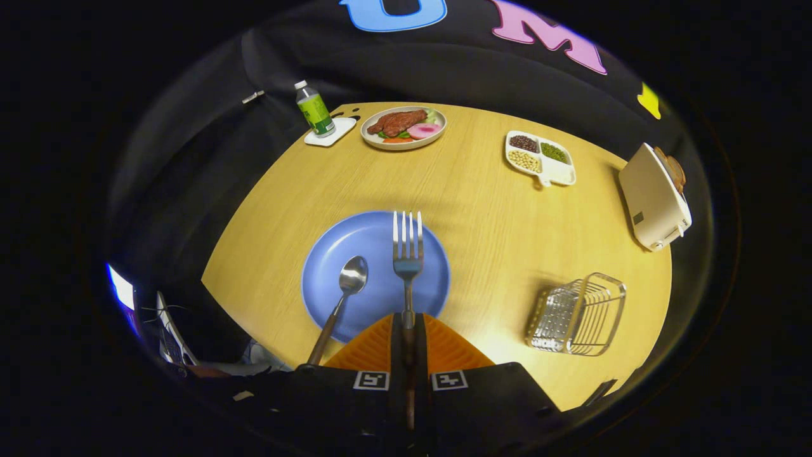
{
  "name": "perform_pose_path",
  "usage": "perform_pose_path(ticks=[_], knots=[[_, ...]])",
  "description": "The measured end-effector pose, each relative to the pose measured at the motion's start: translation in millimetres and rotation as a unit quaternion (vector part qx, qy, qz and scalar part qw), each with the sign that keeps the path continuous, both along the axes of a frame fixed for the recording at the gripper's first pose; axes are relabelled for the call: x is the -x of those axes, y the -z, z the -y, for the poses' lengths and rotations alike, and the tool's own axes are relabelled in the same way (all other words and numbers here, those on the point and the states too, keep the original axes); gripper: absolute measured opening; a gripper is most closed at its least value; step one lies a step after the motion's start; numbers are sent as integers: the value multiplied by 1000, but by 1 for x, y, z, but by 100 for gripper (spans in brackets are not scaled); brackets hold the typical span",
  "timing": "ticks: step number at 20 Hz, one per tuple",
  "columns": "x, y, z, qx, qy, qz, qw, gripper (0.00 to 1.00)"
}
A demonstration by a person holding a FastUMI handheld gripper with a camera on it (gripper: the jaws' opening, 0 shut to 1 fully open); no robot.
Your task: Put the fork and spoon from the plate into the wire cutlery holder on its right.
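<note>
Gripper [408, 330], bottom centre of frame: 2 orange fingers [374, 349] pressed together on the handle of the fork [406, 254]. Tines point away, toward the table's far side, and the fork looks raised off the blue plate [374, 235], though its height is hard to judge. Gripped low on the handle, likely so the tines stay clear for dropping into the holder.

Spoon [346, 289] lies on the plate, lower left of centre, bowl up-frame, handle running off the rim toward the gripper's left side. Not yet handled.

Wire cutlery holder [577, 314], lower right, stands apart from the plate on the wooden table [482, 209], open top tilted toward the lens.

Gripper pose: looks forward and down over the table, fingers roughly level with the fork's axis. Next move, by my reckoning: swing right and tip the fork upright over the holder.
</note>
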State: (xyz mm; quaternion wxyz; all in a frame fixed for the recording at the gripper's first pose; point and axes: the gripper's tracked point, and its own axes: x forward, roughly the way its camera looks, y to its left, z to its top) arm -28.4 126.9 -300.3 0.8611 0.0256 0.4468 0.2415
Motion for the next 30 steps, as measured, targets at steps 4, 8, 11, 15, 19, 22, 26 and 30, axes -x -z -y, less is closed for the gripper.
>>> perform_pose_path(ticks=[4,8,11,15,19,22,26,30], knots=[[8,-9,73,37,1,-23,999,10],[17,-2,135,66,1,-71,995,10],[23,9,165,82,-2,-119,990,10],[22,22,183,107,-25,-175,978,10],[13,38,191,141,-49,-242,959,10],[6,50,192,168,-71,-285,941,10],[-4,60,189,188,-86,-316,926,10],[-15,65,183,188,-80,-322,924,11]])
